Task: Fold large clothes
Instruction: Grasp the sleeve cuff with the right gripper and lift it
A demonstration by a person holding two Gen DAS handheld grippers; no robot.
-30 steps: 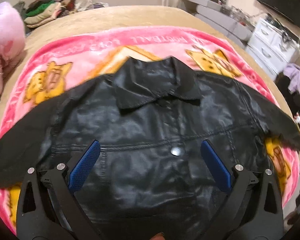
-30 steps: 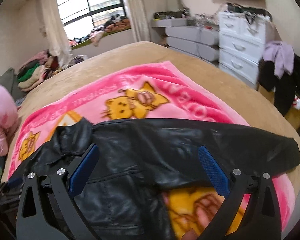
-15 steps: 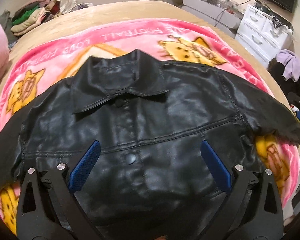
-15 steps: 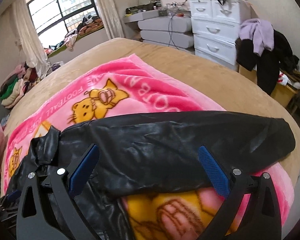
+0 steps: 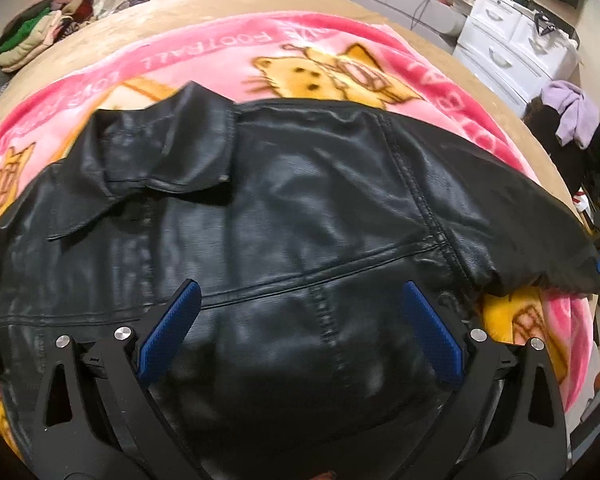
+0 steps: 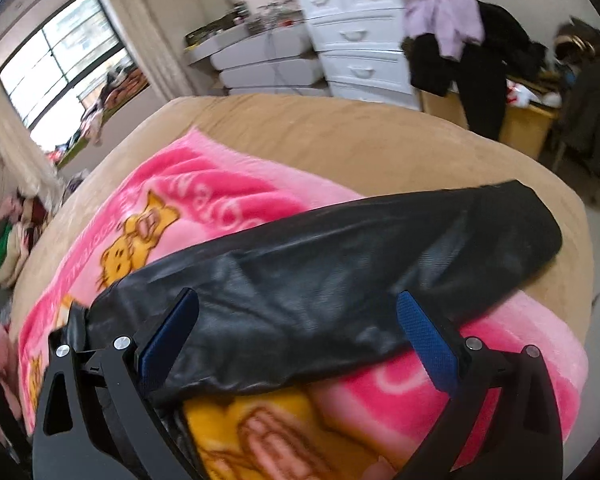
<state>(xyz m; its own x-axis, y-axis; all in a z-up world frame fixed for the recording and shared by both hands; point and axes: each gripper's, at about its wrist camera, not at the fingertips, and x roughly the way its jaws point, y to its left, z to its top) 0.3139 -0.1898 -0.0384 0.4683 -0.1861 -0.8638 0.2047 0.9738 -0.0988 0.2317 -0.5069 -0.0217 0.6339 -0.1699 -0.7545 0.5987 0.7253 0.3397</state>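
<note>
Black jacket [image 5: 292, 216] lies flat, front up, on the pink blanket [image 5: 228, 44]. Jaws on left gripper [image 5: 298, 328] and right gripper [image 6: 296, 332] are wide open, gripping nothing. We take the outstretched sleeve [image 6: 380, 256] near its cuff and fold it across the jacket's chest.

jacket [image 5: 300, 208] lies flat on blanket [image 5: 340, 36] | blanket lies on bed [image 6: 360, 136] | collar [image 5: 168, 148] at far left of jacket | sleeve [image 6: 380, 248] reaches right, its end past blanket edge onto bed | drawers [image 6: 352, 40] behind bed on right | clothes pile [image 5: 32, 40] far left
</note>
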